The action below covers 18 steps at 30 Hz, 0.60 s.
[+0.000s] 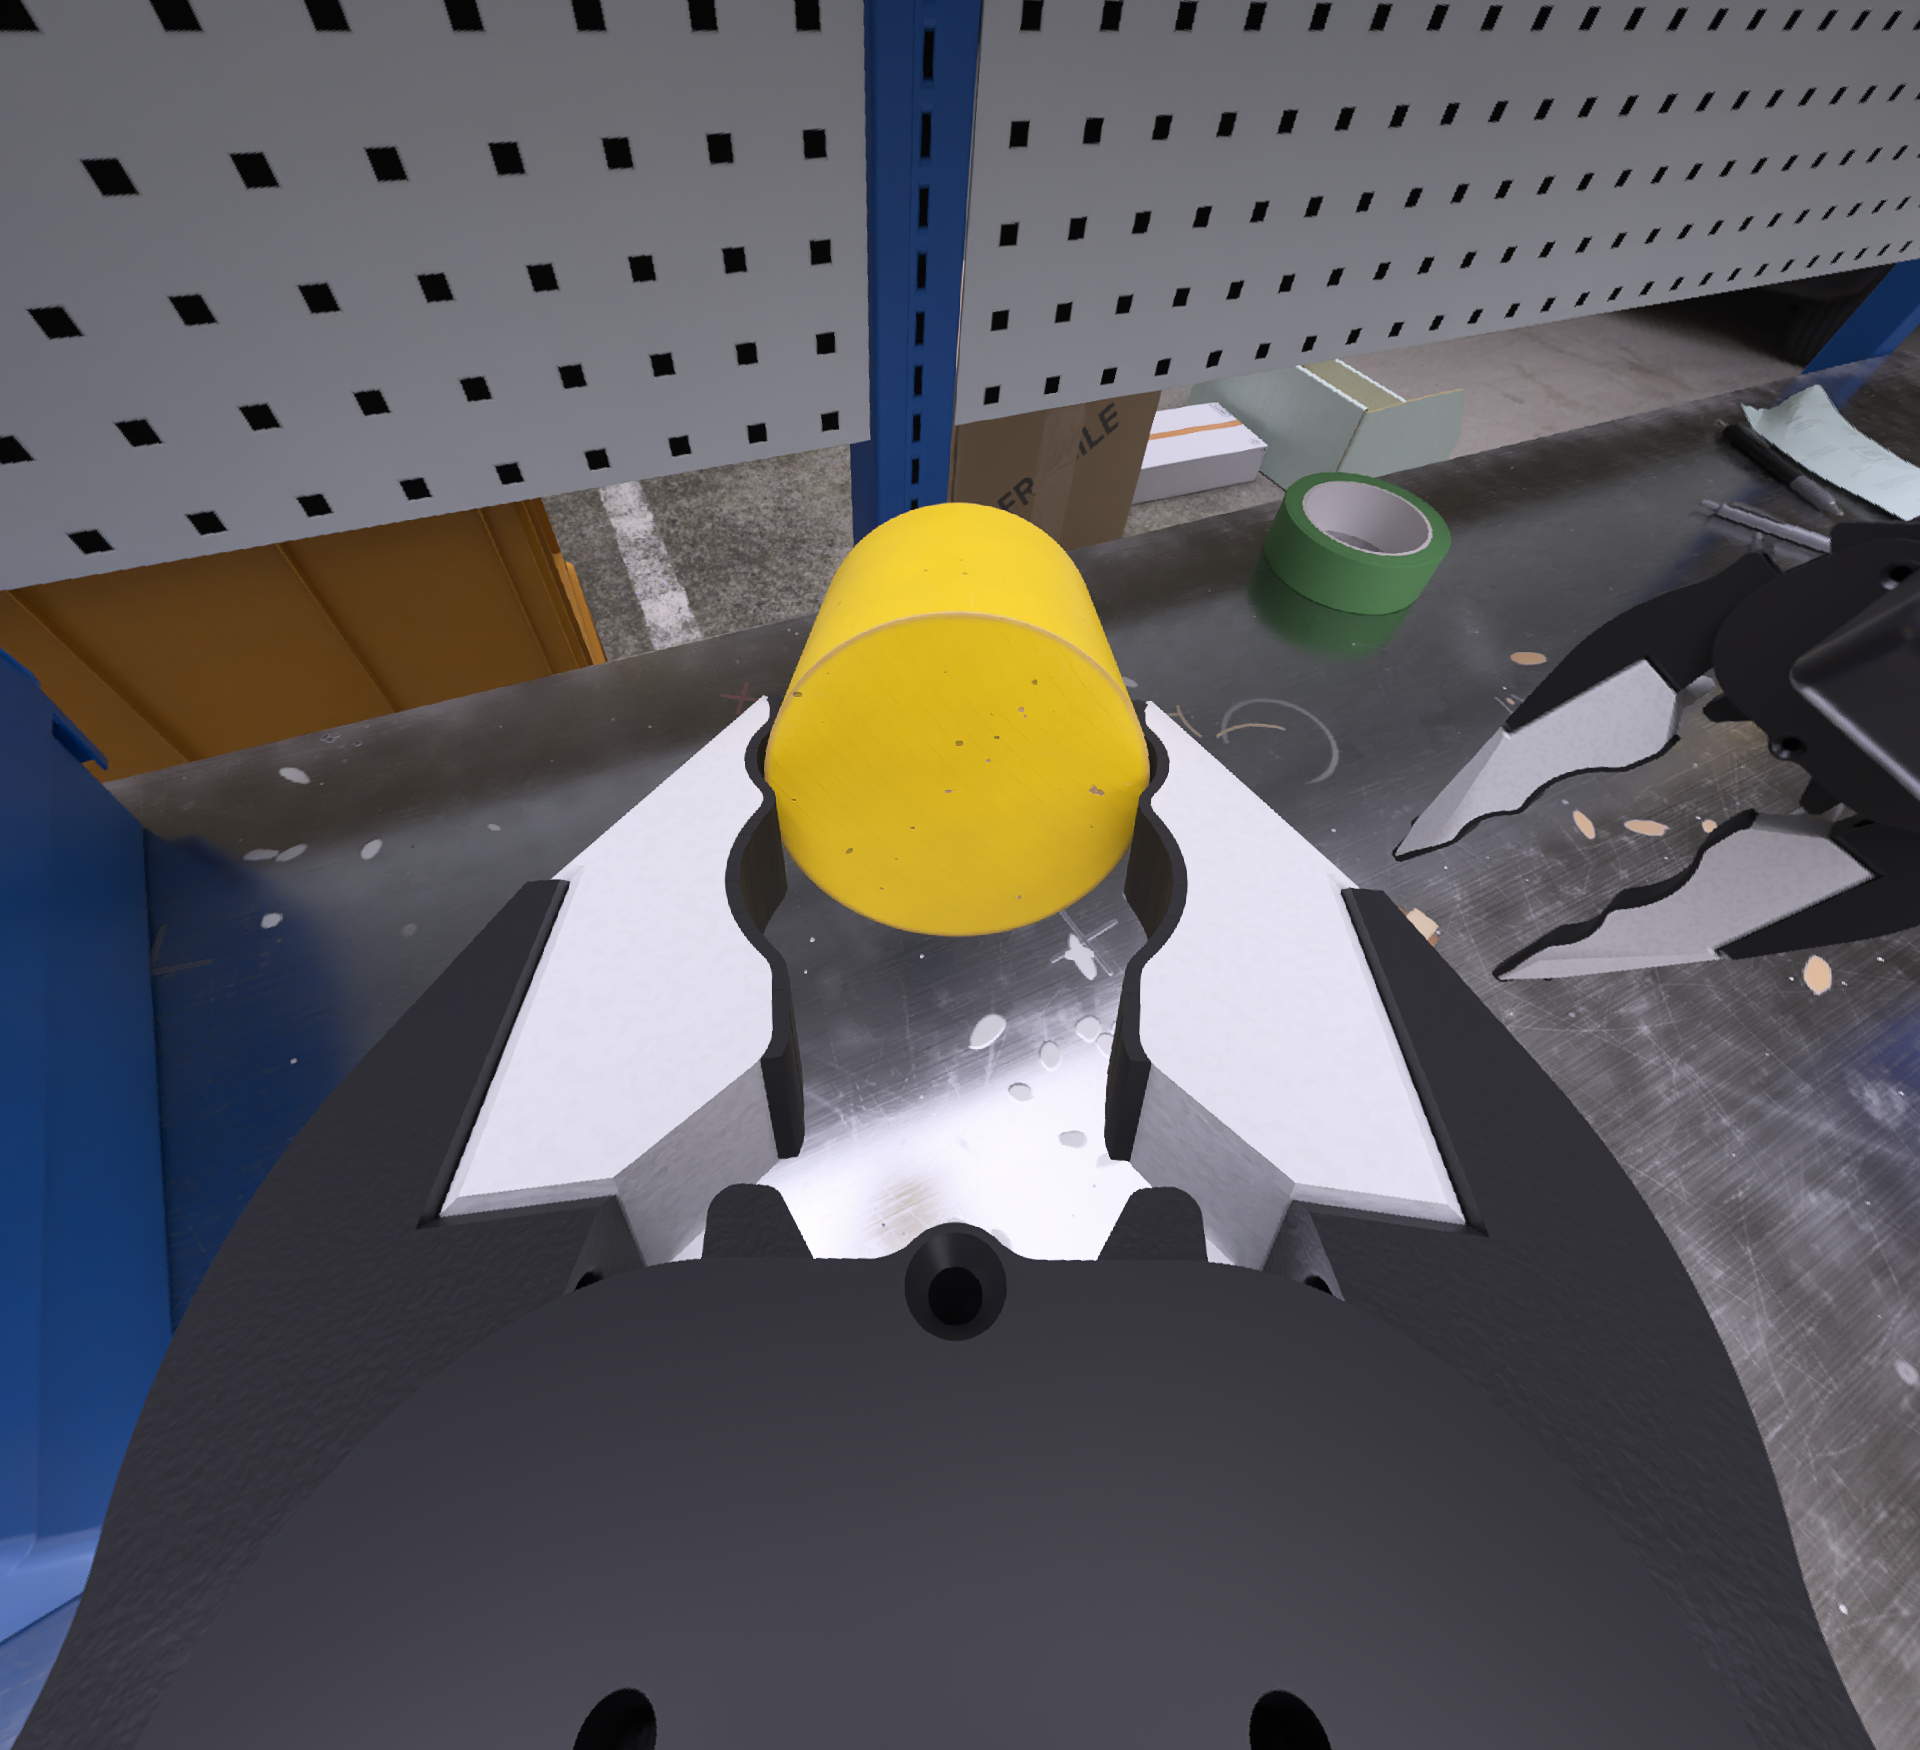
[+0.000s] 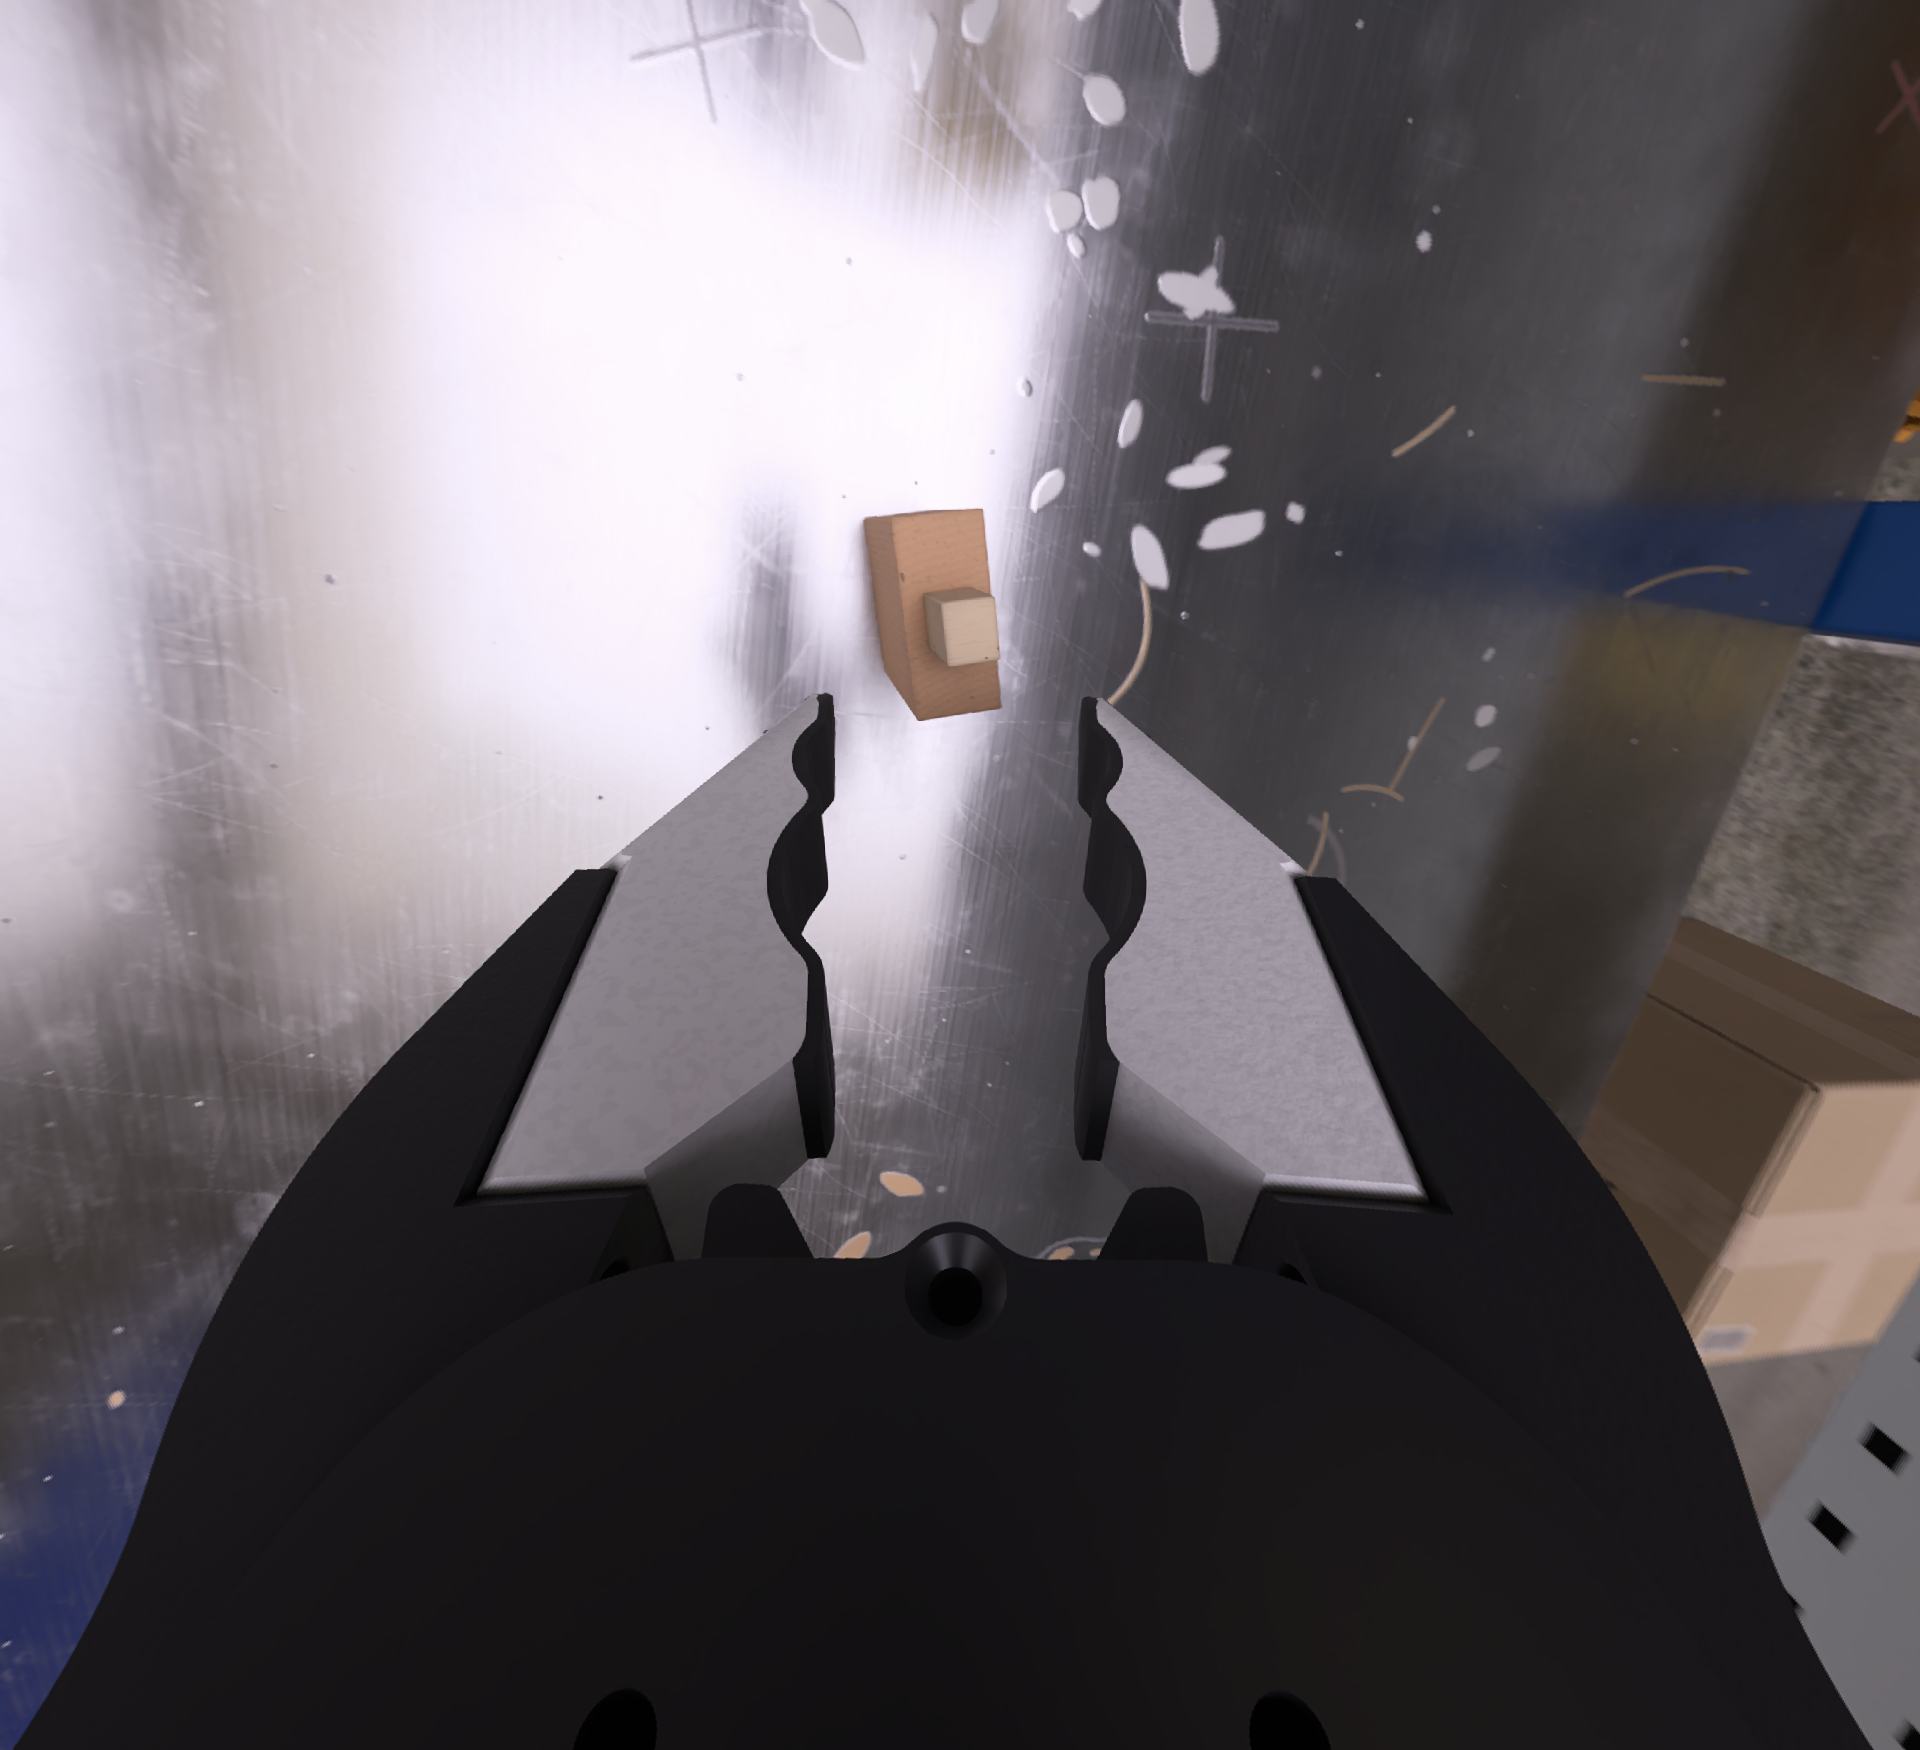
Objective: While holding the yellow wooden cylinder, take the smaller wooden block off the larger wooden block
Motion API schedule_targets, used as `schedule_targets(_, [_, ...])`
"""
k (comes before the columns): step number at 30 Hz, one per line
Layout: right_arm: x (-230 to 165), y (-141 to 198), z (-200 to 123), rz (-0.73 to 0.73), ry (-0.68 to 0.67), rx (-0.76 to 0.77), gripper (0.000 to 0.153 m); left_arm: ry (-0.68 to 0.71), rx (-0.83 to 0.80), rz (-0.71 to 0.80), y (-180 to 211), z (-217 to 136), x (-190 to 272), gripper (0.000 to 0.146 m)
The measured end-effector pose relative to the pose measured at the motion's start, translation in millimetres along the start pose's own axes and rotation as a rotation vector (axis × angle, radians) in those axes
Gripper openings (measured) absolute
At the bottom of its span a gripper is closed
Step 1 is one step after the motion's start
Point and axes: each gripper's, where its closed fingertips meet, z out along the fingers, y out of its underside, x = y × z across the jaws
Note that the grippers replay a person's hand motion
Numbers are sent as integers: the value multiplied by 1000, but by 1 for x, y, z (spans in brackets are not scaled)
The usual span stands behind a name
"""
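Gripping the yellow cylinder point(image 1: 956, 744), left tool point(image 1: 956, 724) clamps it; right tool point(image 2: 956, 713) gapes empty

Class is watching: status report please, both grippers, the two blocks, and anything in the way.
Left gripper shut on yellow cylinder. Right gripper open, short of the blocks. Small block sits on large block. Path clear.

We count: one yellow wooden cylinder point(image 1: 956, 734) | two wooden blocks, larger tan point(image 2: 932, 611), smaller pale point(image 2: 961, 625) | one green tape roll point(image 1: 1351, 547) | two grippers, left point(image 1: 956, 713), right point(image 2: 956, 713)
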Motion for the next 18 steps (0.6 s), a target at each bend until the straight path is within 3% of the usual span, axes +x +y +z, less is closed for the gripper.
schedule_targets(9, [5, -7, 5, -18, 57, 13, 29, 1, 3, -1, 0, 0, 0, 65])
schedule_targets(18, [6, -7, 10, -103, 42, -107, 18, 2, 7, -1, 0, 0, 0, 65])
